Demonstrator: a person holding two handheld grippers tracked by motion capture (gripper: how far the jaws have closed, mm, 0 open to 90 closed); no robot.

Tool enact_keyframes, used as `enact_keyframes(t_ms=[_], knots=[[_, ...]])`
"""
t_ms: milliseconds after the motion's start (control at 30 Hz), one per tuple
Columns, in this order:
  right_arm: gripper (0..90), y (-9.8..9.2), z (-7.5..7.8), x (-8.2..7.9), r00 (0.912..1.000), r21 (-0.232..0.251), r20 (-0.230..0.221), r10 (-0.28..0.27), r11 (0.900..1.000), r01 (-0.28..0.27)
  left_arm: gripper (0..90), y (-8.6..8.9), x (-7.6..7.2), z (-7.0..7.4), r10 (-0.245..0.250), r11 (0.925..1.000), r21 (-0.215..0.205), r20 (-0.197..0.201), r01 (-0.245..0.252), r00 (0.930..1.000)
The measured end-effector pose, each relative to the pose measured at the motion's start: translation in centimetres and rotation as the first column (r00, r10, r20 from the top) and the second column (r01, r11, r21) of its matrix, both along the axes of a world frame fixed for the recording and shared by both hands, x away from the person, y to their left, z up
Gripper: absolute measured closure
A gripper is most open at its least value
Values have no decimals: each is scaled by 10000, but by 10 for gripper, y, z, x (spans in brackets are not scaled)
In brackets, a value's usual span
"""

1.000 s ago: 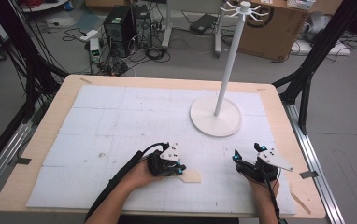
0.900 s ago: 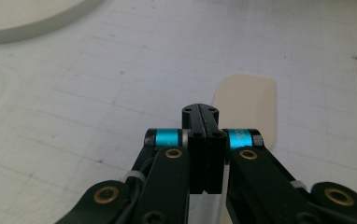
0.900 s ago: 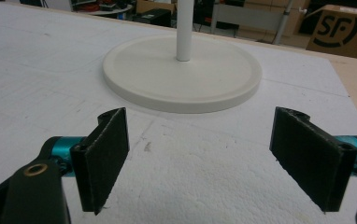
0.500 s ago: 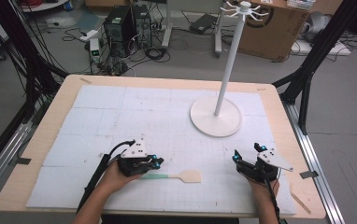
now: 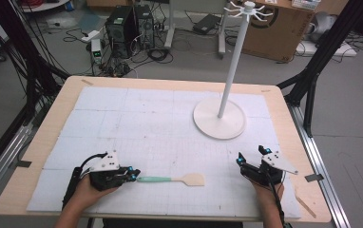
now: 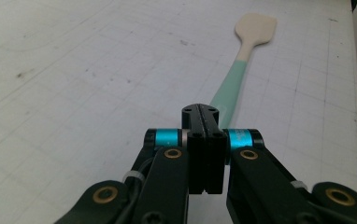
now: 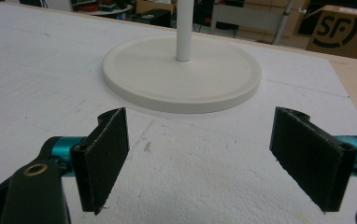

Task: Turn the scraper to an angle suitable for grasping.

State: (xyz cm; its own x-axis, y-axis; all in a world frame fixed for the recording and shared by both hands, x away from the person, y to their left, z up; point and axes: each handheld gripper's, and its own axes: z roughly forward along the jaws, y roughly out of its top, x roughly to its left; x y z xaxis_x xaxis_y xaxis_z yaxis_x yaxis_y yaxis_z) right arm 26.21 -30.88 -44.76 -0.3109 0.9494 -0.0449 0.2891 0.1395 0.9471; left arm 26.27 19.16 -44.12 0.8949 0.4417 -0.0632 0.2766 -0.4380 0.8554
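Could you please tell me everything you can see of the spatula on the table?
The spatula is slim, with a mint-green handle and a flat, cream, squarish blade, seemingly silicone or plastic. It lies flat on the white gridded mat, blade toward the open right tool. The shut left tool sits at its handle end; whether it grips it is unclear.

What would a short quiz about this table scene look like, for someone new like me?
1. True or false: the right gripper has its jaws wide apart.
2. Which colour is the spatula handle: A red, B mint green, C black?
3. What stands on the white round base?

Key: 1 true. 2 B. 3 A tall white pole topped with hooks. The left gripper, jaws shut, sits at the handle's end.
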Motion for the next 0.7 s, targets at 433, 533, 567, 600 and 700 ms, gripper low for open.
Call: enact_keyframes(t_ms=[433, 533, 567, 600, 700], knots=[[191, 0, 0, 0, 10000, 0, -7, 21, 10000, -21, 416, 10, 8, -6, 522, 9946, -902, -6, -521, 9986], [191, 0, 0, 0, 10000, -18, -6, 16, 10000, -16, 402, 15, 7, -5, 1629, 9836, -926, 840, -1550, 9831], [191, 0, 0, 0, 10000, -28, 4, 18, 10000, -18, 391, 18, 7, -5, 2110, 9739, -1040, 901, -2015, 9733], [191, 0, 0, 0, 10000, -23, 1, 20, 10000, -20, 369, 20, 9, -5, 2599, 9622, -1069, 834, -2506, 9620], [191, 0, 0, 0, 10000, -51, 17, 18, 10000, -18, 319, 23, 15, -6, 3791, 9235, -777, 367, -3756, 9246]])
